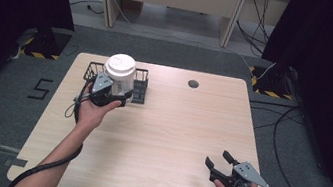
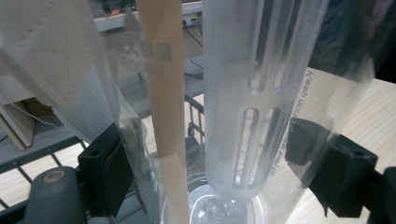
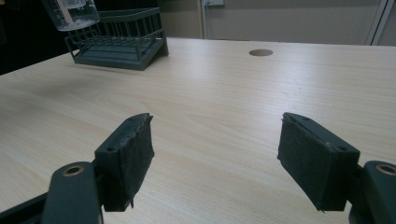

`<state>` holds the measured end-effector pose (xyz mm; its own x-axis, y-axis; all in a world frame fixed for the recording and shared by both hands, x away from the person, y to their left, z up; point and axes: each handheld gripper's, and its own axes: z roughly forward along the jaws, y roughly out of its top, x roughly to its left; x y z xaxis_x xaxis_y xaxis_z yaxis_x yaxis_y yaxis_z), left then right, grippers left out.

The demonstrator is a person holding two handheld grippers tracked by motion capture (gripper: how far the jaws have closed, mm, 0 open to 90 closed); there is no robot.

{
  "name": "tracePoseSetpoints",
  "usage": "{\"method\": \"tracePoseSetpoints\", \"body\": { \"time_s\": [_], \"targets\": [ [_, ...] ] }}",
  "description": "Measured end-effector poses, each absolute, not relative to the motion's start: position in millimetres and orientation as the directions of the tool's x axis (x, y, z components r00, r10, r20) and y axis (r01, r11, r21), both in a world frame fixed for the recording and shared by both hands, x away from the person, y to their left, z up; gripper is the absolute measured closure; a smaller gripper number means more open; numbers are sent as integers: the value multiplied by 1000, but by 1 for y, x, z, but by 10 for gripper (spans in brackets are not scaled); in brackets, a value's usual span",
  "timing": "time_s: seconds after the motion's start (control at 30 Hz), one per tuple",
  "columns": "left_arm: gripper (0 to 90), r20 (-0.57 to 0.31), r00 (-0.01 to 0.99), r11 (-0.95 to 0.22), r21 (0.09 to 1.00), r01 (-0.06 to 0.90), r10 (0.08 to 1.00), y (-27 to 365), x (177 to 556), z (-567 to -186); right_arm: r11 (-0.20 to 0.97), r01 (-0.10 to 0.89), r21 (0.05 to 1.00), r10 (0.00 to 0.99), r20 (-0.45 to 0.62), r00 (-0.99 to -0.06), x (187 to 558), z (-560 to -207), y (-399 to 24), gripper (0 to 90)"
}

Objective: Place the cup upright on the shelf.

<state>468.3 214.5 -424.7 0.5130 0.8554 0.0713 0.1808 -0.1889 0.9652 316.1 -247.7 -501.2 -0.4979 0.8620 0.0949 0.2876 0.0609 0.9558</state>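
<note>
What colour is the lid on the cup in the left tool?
White, on a clear plastic cup; the lid shows best in the high view.

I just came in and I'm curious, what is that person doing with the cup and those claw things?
A person sits at a wooden table with a claw-like gripper in each hand. The left gripper is clamped on a clear plastic cup with a white lid, holding it up over a dark wire basket at the back of the table. Inside the cup are a wooden stick and some clear plastic cutlery. The right gripper is open, holds nothing, and sits near the table's front edge.
</note>
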Motion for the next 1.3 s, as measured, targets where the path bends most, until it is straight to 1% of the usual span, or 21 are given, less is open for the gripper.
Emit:
{"method": "tracePoseSetpoints", "body": {
  "time_s": [0.27, 0.5, 0.7, 1.3],
  "targets": [
    [182, 72, 486, -179, 968, 178, 871, 222, 481, -416, 59, 287, 956, 863, 95, -496, 316, -501, -248, 267],
    [182, 55, 457, -159, 968, 193, 888, 225, 491, -417, 54, 288, 956, 865, 99, -492, 317, -502, -250, 268],
    [182, 61, 445, -163, 968, 194, 893, 224, 498, -416, 58, 287, 956, 870, 93, -484, 318, -503, -251, 264],
    [182, 79, 399, -168, 967, 192, 913, 231, 522, -396, 60, 292, 955, 869, 94, -486, 318, -506, -249, 264]
  ]
}}
